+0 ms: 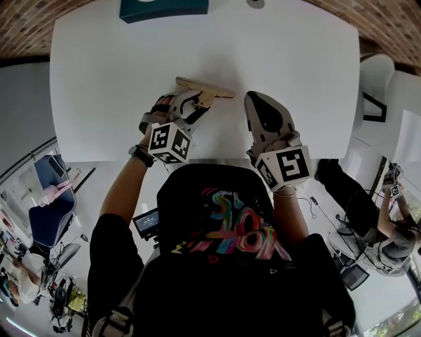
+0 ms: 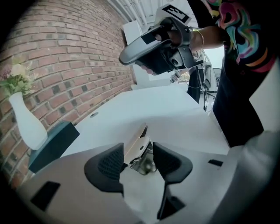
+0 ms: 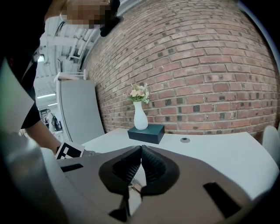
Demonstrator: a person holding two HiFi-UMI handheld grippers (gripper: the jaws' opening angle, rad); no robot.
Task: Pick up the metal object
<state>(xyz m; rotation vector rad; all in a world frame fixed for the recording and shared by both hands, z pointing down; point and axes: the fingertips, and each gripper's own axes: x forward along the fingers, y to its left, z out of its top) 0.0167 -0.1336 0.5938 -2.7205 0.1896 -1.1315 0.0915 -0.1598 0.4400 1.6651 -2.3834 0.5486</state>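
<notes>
Two grippers are seen over a white desk (image 1: 118,72) in the head view. The left gripper (image 1: 199,103) is set on one end of the metal object (image 1: 212,91), a flat brass-coloured strip found near the middle of the desk. The strip's free end is pointed toward the right gripper (image 1: 252,99), which is kept just beside it, probably in reserve. A dark box (image 1: 164,8) is placed at the far edge.

In the left gripper view, the jaws are closed on the strip: its plate is pressed against one pad and a shiny fitting is tucked between the two. Whether it is lifted clear of the desk cannot be told.

In the right gripper view, the jaws are pressed together with nothing held. A vase (image 3: 140,117) is seen on the box, well apart from the work.
</notes>
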